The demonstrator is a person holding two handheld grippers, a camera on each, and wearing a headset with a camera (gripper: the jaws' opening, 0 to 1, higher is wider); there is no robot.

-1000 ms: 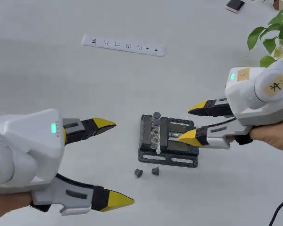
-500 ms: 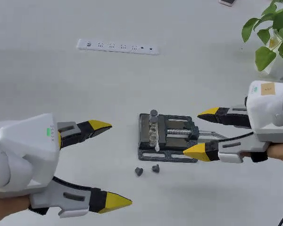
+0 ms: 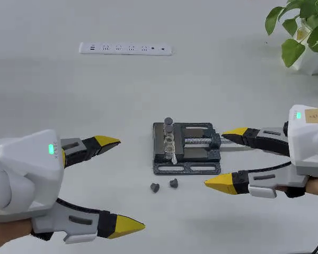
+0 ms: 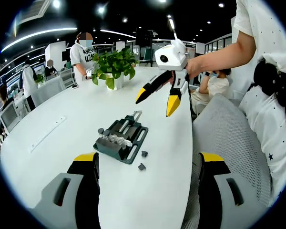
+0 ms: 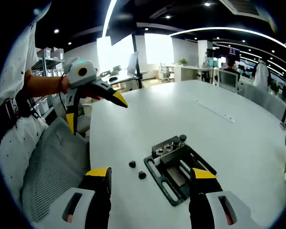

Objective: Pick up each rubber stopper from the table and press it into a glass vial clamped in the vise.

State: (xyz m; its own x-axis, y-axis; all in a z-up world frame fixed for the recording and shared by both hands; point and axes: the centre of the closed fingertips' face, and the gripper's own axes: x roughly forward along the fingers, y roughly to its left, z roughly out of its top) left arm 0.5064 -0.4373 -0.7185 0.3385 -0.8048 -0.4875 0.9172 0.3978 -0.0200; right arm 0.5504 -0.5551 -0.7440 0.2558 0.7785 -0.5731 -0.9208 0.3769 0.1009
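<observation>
A dark vise (image 3: 199, 156) stands mid-table and clamps a row of glass vials (image 3: 169, 145). The far vial carries a grey stopper (image 3: 168, 121). Two loose rubber stoppers (image 3: 155, 187) (image 3: 174, 183) lie just in front of the vise. My left gripper (image 3: 121, 183) is open, empty, and left of the stoppers. My right gripper (image 3: 222, 157) is open and empty at the vise's right end. The left gripper view has its own jaws (image 4: 148, 157) wide apart before the vise (image 4: 121, 140). The right gripper view has the stoppers (image 5: 132, 164) (image 5: 142, 175) between its jaws (image 5: 151, 173).
A white power strip (image 3: 125, 49) lies at the far side of the table. A potted plant (image 3: 299, 32) stands at the back right. A grey mesh chair (image 4: 224, 129) is beside the table edge, and people stand in the background.
My right gripper has drawn back from over the vise toward the near right, still open. The left gripper has stayed about where it was. The head camera has shifted.
</observation>
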